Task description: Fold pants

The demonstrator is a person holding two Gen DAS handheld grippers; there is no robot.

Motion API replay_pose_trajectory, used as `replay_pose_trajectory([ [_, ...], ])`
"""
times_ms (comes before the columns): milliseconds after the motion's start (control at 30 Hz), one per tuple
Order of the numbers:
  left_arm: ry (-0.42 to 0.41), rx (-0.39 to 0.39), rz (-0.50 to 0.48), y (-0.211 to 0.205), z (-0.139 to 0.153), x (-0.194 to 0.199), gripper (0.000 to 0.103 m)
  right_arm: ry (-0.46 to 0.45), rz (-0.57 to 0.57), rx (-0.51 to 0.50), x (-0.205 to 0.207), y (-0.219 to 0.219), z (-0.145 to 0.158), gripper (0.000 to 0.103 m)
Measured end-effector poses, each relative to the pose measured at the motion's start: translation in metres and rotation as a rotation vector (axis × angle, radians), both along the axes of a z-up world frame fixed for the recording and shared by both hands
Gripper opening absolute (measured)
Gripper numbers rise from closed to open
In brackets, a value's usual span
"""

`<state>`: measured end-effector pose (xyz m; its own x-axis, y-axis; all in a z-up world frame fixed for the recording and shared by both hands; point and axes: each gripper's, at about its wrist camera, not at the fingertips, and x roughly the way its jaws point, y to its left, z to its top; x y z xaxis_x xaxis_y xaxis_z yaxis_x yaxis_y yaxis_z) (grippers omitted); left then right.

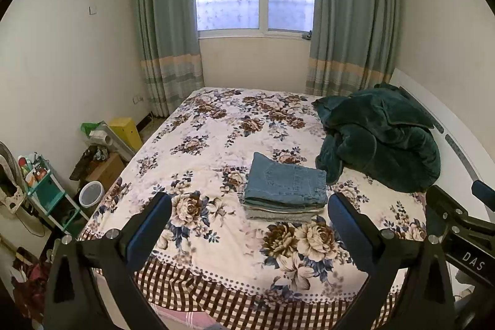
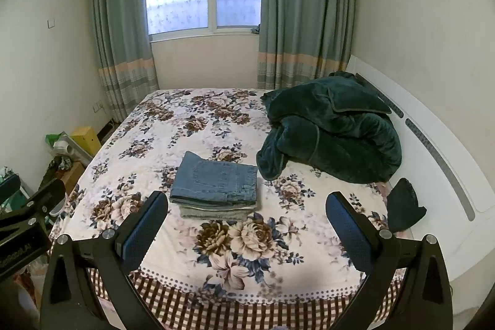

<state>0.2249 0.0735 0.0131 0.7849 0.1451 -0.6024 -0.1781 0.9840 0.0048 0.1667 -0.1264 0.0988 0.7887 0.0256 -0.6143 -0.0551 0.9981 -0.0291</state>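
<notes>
Bed [image 1: 198, 144] under a floral cover fills the room below the window, with a dark green blanket [image 1: 380, 141] heaped at the headboard side. Folded jeans [image 1: 286, 181] sit square on top of a small stack of other folded garments [image 1: 278, 214], near the foot of the bed and just beside the blanket's edge, apparently not touching it. Judgement: the fold looks finished and the step in hand is the retreat. Left gripper [image 1: 249, 225] hangs in front of the stack with its jaws spread as wide as they go, nothing between them. Right gripper [image 2: 247, 221] likewise gapes empty, fingers either side of open floral cover, the stack showing just past its left finger. To do this well: draw both grippers straight back and clear, without a fingertip dragging the cover, since a tug on it could skew the stack. The jeans' top layer looks flat with edges roughly aligned; pocket stitching faces up. No further tidying seems needed unless a corner lifts.
</notes>
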Motion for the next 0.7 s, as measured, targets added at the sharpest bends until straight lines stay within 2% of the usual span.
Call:
replay_pose_trajectory([
  [700,-0.001,0.000,0.012,0.008,0.001,0.002,0.103,0.009,0.052,0.017,0.009,0.013,-0.009,0.103],
])
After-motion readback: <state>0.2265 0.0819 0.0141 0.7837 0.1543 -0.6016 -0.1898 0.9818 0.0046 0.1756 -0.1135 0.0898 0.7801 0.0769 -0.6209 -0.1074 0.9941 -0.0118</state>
